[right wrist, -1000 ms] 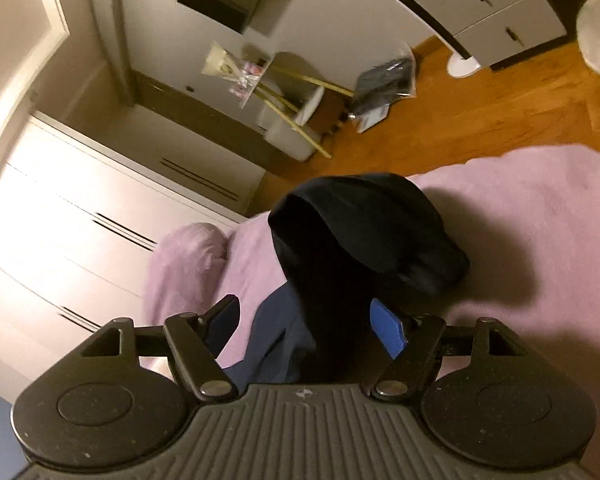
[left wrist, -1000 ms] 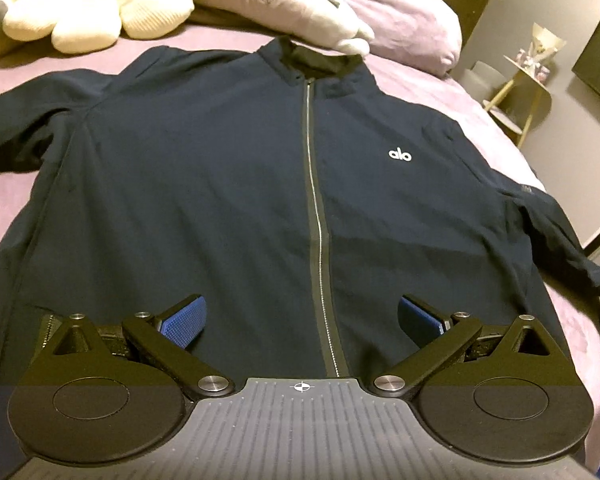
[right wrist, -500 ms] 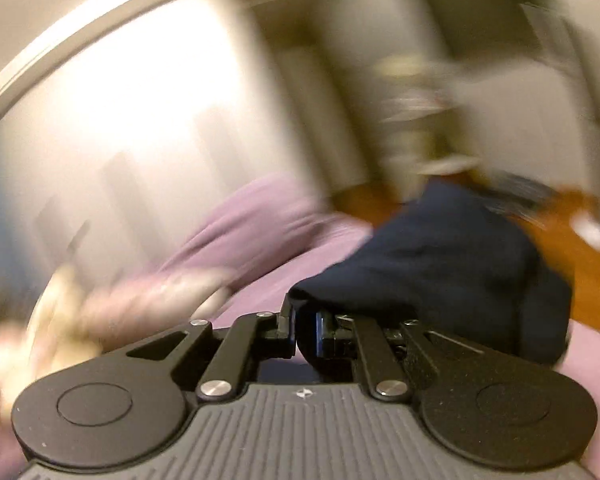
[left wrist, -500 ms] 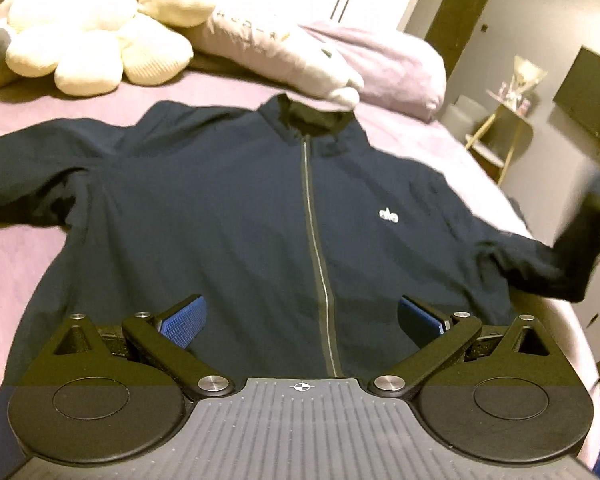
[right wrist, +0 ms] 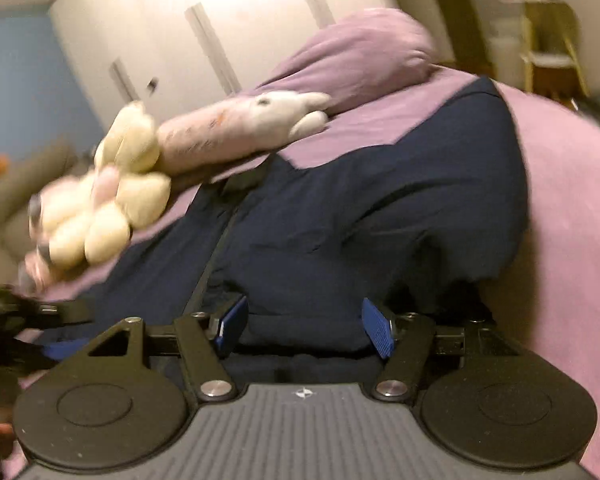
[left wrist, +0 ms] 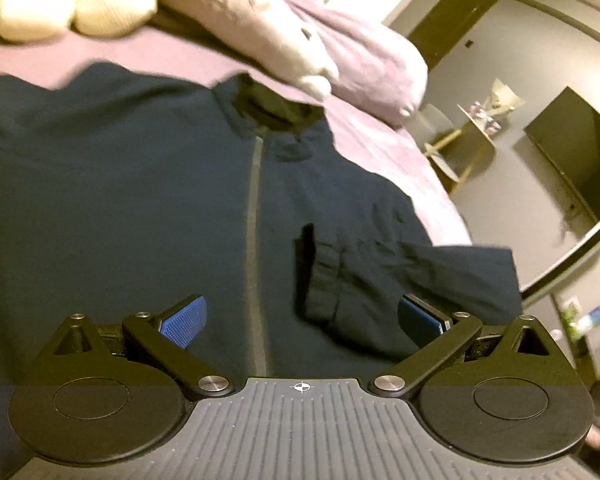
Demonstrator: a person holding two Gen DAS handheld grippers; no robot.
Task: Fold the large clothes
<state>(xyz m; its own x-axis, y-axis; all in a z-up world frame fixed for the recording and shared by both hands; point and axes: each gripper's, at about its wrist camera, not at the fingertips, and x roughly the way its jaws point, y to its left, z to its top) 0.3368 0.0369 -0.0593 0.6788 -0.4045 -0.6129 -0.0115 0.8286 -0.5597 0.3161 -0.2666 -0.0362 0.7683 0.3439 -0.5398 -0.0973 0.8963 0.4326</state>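
Right sleeve (left wrist: 380,276) dropped across jacket (left wrist: 120,200) chest, risk of slipping back.
Right gripper (right wrist: 302,326) jaws opening, seemingly nothing pinched (blurry); left gripper (left wrist: 300,320) jaws spread, empty; loose bunched sleeve may unfold.

Jacket (left wrist: 120,184) flat on bed (left wrist: 384,144), sleeve (left wrist: 380,276) folded over front — pillow (left wrist: 360,56) behind

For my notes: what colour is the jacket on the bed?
Dark navy blue. The jacket shows best in the left wrist view.
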